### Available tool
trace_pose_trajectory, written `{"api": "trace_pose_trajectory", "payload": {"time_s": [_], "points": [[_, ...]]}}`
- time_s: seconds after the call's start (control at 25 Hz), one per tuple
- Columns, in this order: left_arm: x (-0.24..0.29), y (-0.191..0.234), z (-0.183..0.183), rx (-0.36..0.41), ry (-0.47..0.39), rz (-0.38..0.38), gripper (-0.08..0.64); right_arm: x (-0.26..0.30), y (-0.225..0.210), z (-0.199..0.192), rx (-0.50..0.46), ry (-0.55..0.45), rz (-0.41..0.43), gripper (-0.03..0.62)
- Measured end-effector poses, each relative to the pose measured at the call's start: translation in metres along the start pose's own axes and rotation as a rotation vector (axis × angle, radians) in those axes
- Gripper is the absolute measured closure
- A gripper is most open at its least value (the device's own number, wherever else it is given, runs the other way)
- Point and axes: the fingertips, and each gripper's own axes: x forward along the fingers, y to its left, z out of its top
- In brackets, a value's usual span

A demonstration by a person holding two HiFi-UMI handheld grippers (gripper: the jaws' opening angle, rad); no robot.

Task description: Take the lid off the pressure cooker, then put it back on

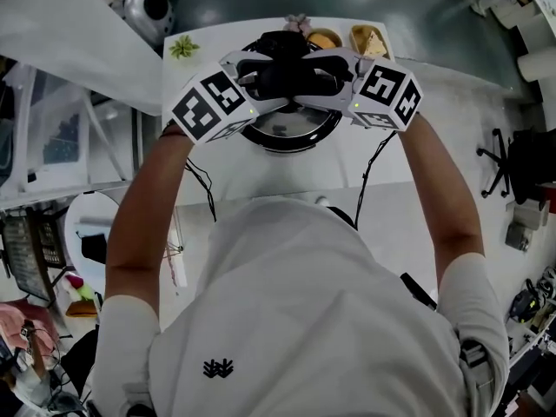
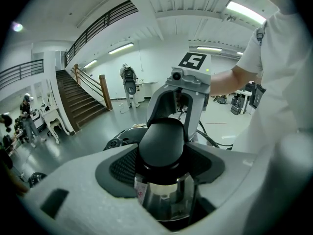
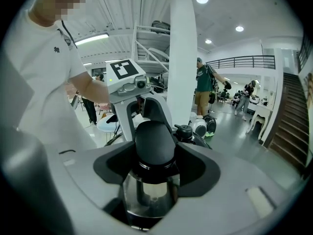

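White table [image 1: 382,159] under person's arms. Pressure cooker [image 1: 291,127] at its centre, dark lid [image 2: 120,140] on top.
Left gripper [image 2: 161,155] clamped on black side handle [image 2: 161,143], steel wall below.
Right gripper [image 3: 155,153] clenched on opposite handle [image 3: 155,141].
Two food dishes [image 1: 324,38] at far edge, just beyond cooker.

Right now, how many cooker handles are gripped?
2. The left gripper is shut on the cooker's left handle, the right gripper on the right handle. The grippers cover much of the cooker, so more may be hidden.
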Motion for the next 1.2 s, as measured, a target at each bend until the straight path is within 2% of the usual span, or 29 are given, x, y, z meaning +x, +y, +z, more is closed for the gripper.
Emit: {"api": "trace_pose_trajectory", "payload": {"time_s": [0.28,0.44,0.88,1.2], "points": [[0.009,0.007,-0.012,-0.003,-0.008,-0.009,0.27,0.01,-0.007,-0.008,-0.02,0.025,-0.02,0.314],[0.016,0.011,-0.012,-0.004,-0.014,-0.026,0.27,0.01,-0.012,-0.014,0.001,0.028,-0.017,0.314],[0.019,0.009,-0.011,0.007,-0.08,-0.042,0.27,0.008,-0.012,-0.017,0.027,-0.051,-0.022,0.313],[0.018,0.011,-0.012,0.003,-0.088,-0.033,0.267,0.009,-0.014,-0.016,0.014,-0.059,-0.019,0.309]]}}
